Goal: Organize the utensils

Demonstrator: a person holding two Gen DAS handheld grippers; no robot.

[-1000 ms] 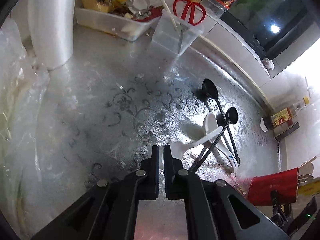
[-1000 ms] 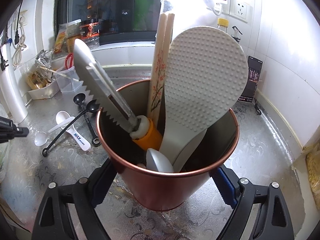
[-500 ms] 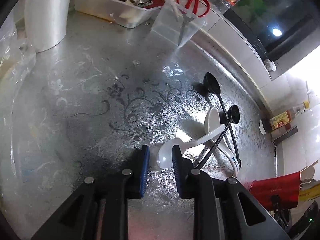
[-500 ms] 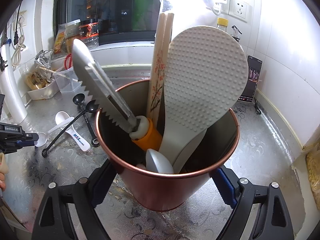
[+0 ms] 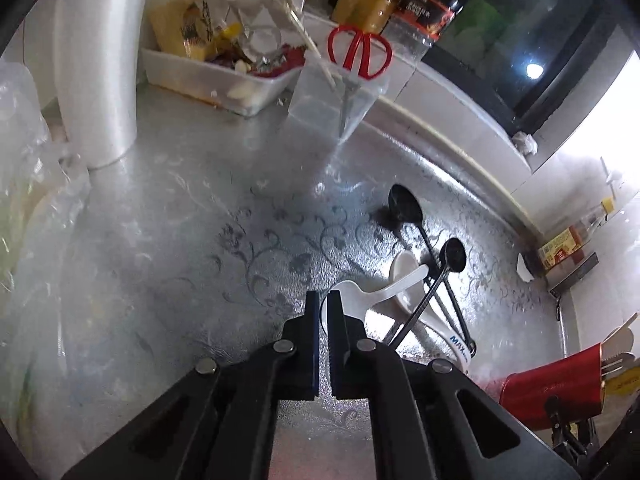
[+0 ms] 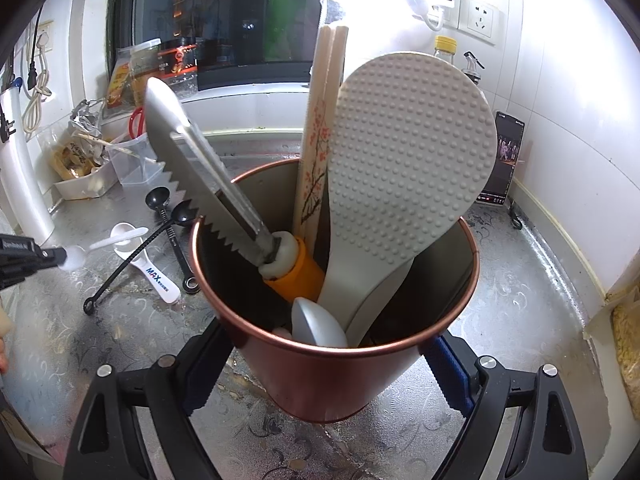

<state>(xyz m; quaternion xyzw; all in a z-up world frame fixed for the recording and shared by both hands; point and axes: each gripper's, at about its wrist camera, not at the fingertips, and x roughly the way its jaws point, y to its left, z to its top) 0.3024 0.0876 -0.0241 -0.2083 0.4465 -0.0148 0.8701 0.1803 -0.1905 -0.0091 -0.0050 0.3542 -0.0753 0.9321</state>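
Black left fingers (image 5: 340, 316): pressed nearly together, blue pads pinching the bowl of the white plastic spoon (image 5: 360, 294).
Left gripper (image 5: 323, 300): jaws just closed on that spoon bowl; pointed down at the countertop (image 5: 180, 232); seen from the right wrist view at the far left edge, tip against the spoon bowl.
White plastic spoon: bowl between the pads, handle running up and right, crossing the pile of loose utensils.
Loose utensils: white scoop with blue MAX lettering (image 6: 158, 276), two black measuring spoons (image 5: 406, 204) crossing it, all lying on the countertop just beyond the left gripper.
Right fingers (image 6: 450, 364): spread wide, blue pads clamped on either side of the copper-red cup (image 6: 340, 376).
Right gripper (image 6: 324, 364): holding the cup upright on the countertop.
Cup contents: dimpled rice paddle (image 6: 408, 168), serrated metal tongs with orange end (image 6: 192, 164), wooden chopsticks with blossom print (image 6: 316, 152), grey spoon end (image 6: 316, 320).
Farther back: clear container with red scissors (image 5: 358, 52), white tray of packets (image 5: 212, 76), roll of plastic film (image 5: 98, 64).
Wall side: phone leaning on tiles (image 6: 502, 156), sockets above.
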